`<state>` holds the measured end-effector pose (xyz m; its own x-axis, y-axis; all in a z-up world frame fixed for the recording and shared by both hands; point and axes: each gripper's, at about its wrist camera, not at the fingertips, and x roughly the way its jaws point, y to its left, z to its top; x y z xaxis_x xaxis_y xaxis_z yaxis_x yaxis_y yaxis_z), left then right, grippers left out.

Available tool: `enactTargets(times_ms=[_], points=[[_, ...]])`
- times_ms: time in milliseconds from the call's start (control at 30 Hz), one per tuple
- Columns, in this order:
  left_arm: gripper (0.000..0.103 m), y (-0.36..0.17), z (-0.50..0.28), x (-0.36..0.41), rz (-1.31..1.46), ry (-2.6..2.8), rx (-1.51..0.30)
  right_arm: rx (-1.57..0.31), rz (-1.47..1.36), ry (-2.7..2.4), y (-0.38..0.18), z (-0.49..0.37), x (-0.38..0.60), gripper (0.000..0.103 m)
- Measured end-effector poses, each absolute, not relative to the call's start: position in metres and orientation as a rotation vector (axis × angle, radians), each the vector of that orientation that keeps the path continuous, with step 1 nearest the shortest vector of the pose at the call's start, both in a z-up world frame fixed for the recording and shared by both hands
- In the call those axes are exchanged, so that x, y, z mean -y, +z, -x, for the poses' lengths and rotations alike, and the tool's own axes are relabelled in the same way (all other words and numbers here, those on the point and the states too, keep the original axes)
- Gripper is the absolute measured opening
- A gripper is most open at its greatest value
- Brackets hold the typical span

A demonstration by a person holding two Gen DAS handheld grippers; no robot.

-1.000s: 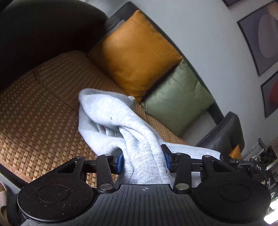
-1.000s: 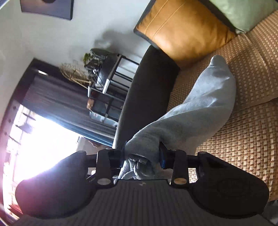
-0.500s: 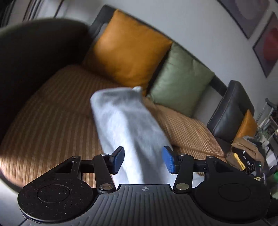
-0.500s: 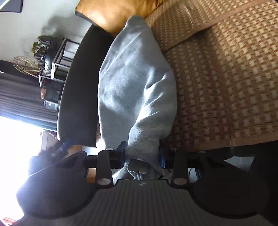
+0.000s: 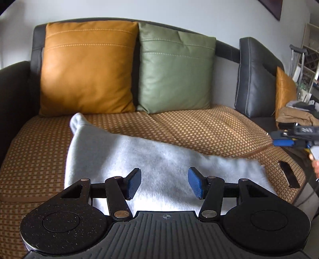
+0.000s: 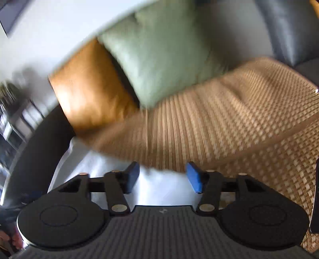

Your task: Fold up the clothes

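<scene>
Both grippers [image 5: 164, 184] [image 6: 162, 177] released (fingers apart) | garment [image 5: 155, 159] now on sofa [image 5: 209, 127]

A dark sofa [image 5: 257, 65] with a woven tan-and-brown seat cover [image 5: 209, 129] fills the view ahead of the left gripper. An orange cushion [image 5: 87, 67] and a green cushion [image 5: 175, 73] lean side by side against its backrest, below a pale wall [image 5: 179, 12]. To the far right, a second orange cushion [image 5: 285, 89] sits beyond the dark armrest, near shelving [image 5: 311, 53]. A dark framed picture [image 5: 274, 8] hangs upper right. Soft daylight falls across the seat.
</scene>
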<state>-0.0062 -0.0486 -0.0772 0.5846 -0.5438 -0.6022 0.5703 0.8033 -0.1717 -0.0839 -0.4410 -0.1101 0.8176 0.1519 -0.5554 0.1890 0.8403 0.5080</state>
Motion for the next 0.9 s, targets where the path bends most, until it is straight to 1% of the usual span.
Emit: enactTargets(times_ms=[33, 67, 167, 267, 400, 467, 533, 700, 767, 833, 900], points=[[0.067, -0.079, 0.003, 0.054, -0.043, -0.663, -0.688, -0.601, -0.606, -0.032, -0.116, 0.097, 0.444, 0.076], [0.067, -0.081, -0.001, 0.060, -0.054, -0.675, -0.686, -0.607, -0.631, -0.044, -0.125, 0.109, 0.444, 0.078], [0.067, -0.088, -0.017, 0.079, -0.130, -0.686, -0.689, -0.665, -0.730, -0.067, -0.162, 0.138, 0.438, 0.078], [0.067, -0.102, -0.028, 0.083, -0.155, -0.664, -0.729, -0.712, -0.904, -0.058, -0.199, 0.159, 0.424, 0.078], [0.067, -0.128, -0.036, 0.078, -0.162, -0.643, -0.795, -0.723, -1.074, -0.069, -0.227, 0.179, 0.406, 0.077], [0.065, -0.141, -0.033, 0.075, -0.177, -0.646, -0.801, -0.740, -1.175, -0.075, -0.241, 0.182, 0.403, 0.078], [0.065, -0.140, -0.033, 0.074, -0.164, -0.650, -0.798, -0.744, -1.260, -0.071, -0.254, 0.182, 0.400, 0.078], [0.066, -0.137, -0.032, 0.070, -0.132, -0.658, -0.790, -0.658, -1.298, -0.026, -0.269, 0.157, 0.393, 0.081], [0.067, -0.134, -0.031, 0.069, -0.117, -0.664, -0.783, -0.633, -1.301, -0.023, -0.269, 0.153, 0.389, 0.090], [0.067, -0.123, -0.031, 0.070, -0.090, -0.684, -0.757, -0.631, -1.261, -0.021, -0.264, 0.153, 0.386, 0.089], [0.068, -0.126, -0.031, 0.076, -0.138, -0.679, -0.746, -0.628, -1.228, -0.029, -0.262, 0.155, 0.383, 0.083]])
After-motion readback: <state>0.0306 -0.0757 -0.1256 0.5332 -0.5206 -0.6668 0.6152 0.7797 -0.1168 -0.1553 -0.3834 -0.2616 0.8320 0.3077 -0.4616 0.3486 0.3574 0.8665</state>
